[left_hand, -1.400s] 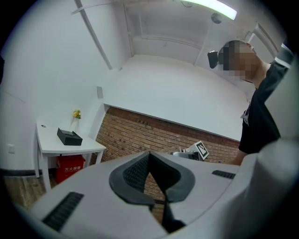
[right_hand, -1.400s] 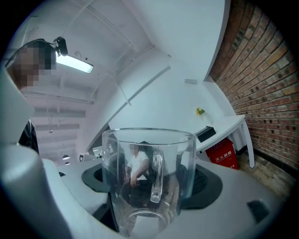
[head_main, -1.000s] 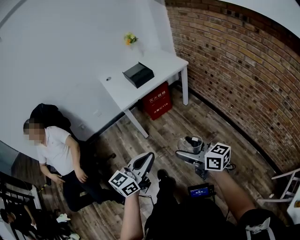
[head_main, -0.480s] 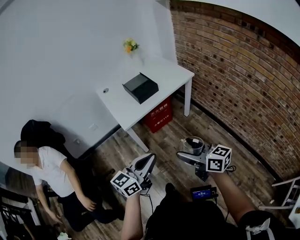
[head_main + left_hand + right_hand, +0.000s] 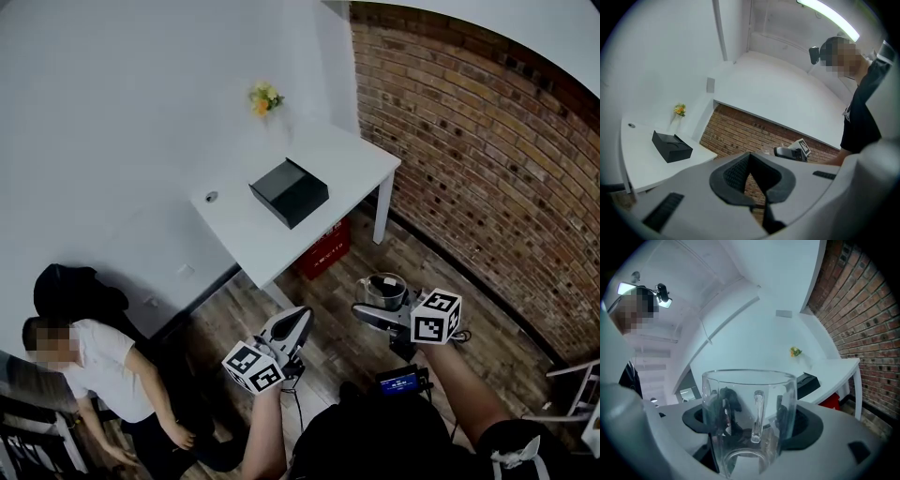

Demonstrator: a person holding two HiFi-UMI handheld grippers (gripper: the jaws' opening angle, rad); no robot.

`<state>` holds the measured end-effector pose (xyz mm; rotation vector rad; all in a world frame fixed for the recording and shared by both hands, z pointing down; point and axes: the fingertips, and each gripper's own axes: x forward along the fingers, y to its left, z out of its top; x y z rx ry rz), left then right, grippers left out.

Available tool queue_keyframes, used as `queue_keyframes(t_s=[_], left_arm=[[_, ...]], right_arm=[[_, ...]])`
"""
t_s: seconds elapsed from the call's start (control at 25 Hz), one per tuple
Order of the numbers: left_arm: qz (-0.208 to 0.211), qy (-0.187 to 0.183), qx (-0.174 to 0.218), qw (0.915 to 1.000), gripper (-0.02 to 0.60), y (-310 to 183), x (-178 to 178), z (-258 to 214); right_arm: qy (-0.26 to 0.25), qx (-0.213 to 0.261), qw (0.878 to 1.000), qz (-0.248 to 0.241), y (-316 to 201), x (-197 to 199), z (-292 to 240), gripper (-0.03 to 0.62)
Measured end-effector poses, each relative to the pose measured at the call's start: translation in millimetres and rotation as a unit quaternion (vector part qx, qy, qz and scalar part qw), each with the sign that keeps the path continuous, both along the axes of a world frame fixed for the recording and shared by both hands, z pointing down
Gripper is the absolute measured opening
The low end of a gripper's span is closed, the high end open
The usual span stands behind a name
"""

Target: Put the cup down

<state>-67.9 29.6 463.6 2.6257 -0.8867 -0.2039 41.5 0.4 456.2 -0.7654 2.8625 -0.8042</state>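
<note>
Right gripper (image 5: 373, 307) holds a clear glass cup with a handle (image 5: 750, 418) tight between its two jaws, up in the air. Left gripper (image 5: 298, 317), near it, is closed on nothing. Ahead of both stands a white table (image 5: 352, 169) with a flat black box (image 5: 289, 192) on it.

We see a white table (image 5: 272, 246) with a black box (image 5: 289, 192) on it, a small round object (image 5: 212, 197) near its left edge and flowers (image 5: 265, 97) at the back. Red crate (image 5: 328, 251) underneath. Brick wall (image 5: 469, 141) on the right, wood floor (image 5: 422, 253), person (image 5: 103, 384) seated lower left.
</note>
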Motion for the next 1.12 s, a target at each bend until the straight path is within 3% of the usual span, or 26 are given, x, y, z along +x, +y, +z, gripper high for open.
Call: queue_keyframes(t_s=[0.52, 1.12], left_arm=[[-0.013, -0.009, -0.009, 0.9998, 0.008, -91.6, -12.5, 17.4], [-0.097, -0.026, -0.027, 0.9946, 0.007, -274.7, -29.9, 8.9]], right_arm=[[-0.009, -0.010, 1.000, -0.017, -99.9, -16.3, 19.0, 0.414], [-0.030, -0.016, 0.994, -0.102, -302.6, -46.4, 14.1, 0.414]])
